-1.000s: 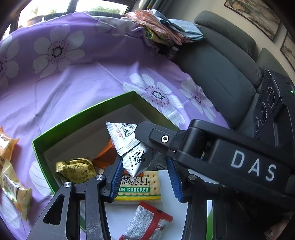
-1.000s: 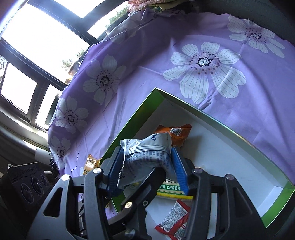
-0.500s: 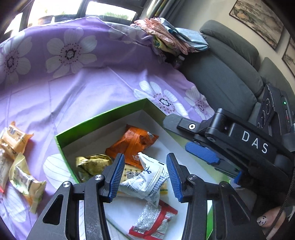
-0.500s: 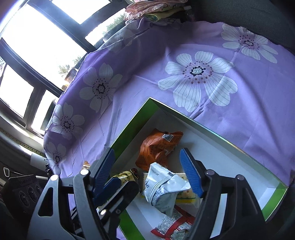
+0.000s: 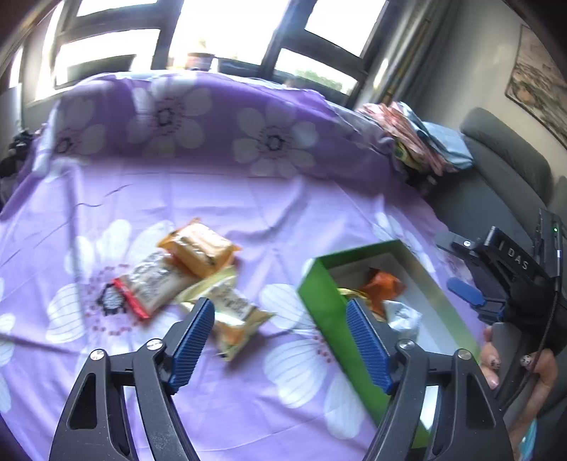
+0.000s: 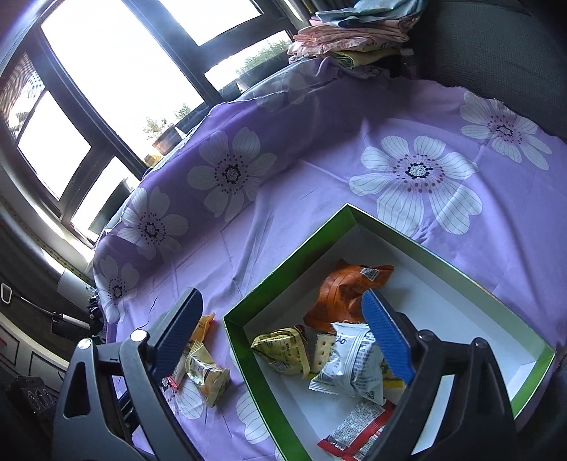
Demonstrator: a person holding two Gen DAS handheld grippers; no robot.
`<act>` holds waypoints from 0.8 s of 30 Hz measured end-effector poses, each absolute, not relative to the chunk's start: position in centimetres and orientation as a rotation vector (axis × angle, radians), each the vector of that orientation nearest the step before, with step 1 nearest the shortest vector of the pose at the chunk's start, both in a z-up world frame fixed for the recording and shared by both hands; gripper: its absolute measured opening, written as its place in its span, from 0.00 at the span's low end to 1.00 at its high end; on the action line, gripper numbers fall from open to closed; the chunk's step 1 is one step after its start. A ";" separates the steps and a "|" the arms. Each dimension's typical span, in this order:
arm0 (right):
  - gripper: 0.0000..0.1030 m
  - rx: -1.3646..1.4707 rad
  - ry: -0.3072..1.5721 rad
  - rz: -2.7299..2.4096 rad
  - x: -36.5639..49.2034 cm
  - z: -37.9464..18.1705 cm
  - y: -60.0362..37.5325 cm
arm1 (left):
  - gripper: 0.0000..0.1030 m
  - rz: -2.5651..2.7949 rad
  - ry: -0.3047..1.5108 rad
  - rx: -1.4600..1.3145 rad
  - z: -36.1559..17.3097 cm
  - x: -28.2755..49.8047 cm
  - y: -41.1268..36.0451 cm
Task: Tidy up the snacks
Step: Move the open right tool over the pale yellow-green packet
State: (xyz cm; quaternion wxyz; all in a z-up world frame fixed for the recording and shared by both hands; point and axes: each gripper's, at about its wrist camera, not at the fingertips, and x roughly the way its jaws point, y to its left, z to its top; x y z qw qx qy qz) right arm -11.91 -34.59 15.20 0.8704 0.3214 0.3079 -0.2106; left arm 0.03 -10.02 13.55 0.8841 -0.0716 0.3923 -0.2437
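Observation:
My left gripper (image 5: 280, 319) hovers over the purple flowered cloth, jaws opening and empty. Under it lies a yellow packet (image 5: 232, 312), with a silver-red packet (image 5: 149, 283) and an orange-yellow packet (image 5: 200, 246) to its left. My right gripper (image 6: 281, 306) hangs above the near corner of the green box (image 6: 443, 308), jaws opening with nothing between them. In the box lie a white-blue packet (image 6: 354, 358), an orange packet (image 6: 347, 287), a yellow packet (image 6: 283, 347), a cracker pack (image 6: 322, 347) and a red-silver packet (image 6: 358, 425). The left wrist view shows the box (image 5: 319, 301) on the right.
Folded clothes (image 6: 354, 32) are piled at the cloth's far edge beside a grey sofa (image 5: 503, 170). Windows run along the back. A hand (image 5: 496, 361) holds the right gripper's handle. Two loose packets (image 6: 207, 376) lie left of the box.
The right gripper opened, the white-blue packet dropped into the box, and the gripper lifted. The left gripper swung left from over the box to above the loose packets, its jaws spreading wider.

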 end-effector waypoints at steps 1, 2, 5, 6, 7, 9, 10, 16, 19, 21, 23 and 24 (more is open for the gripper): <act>0.90 0.656 0.650 -0.430 -11.5 15.3 -34.0 | 0.78 -0.469 0.810 -0.160 13.3 0.0 -8.7; 0.91 0.641 0.655 -0.420 -11.1 15.4 -33.5 | 0.78 -0.432 0.813 -0.167 13.0 0.1 -7.4; 0.91 0.588 0.678 -0.386 -9.8 15.4 -31.7 | 0.79 -0.340 0.836 -0.202 11.5 0.5 -3.9; 0.91 0.568 0.686 -0.374 -9.4 15.4 -31.0 | 0.79 -0.328 0.841 -0.220 10.9 0.7 -2.9; 0.91 0.548 0.697 -0.360 -8.9 15.3 -30.4 | 0.79 -0.317 0.846 -0.245 10.3 0.9 -1.9; 0.92 0.510 0.720 -0.327 -8.0 14.9 -29.0 | 0.79 -0.276 0.859 -0.294 9.1 1.4 -0.3; 0.92 0.496 0.732 -0.310 -7.5 14.7 -28.4 | 0.79 -0.243 0.878 -0.311 8.5 1.8 0.3; 0.91 0.461 0.833 -0.209 -4.7 12.3 -25.5 | 0.79 -0.104 0.928 -0.292 7.3 2.5 2.6; 0.86 0.427 0.874 -0.189 -3.4 11.1 -23.9 | 0.79 -0.091 0.948 -0.283 6.8 2.6 3.3; 0.86 0.396 0.906 -0.182 -2.5 10.2 -22.8 | 0.79 -0.073 0.969 -0.306 6.4 2.9 3.8; 0.85 0.353 0.935 -0.161 -1.6 9.4 -21.5 | 0.79 -0.054 0.984 -0.313 6.1 3.1 4.1; 0.83 0.329 0.951 -0.152 -1.1 8.9 -20.9 | 0.79 -0.048 0.992 -0.306 5.9 3.2 4.1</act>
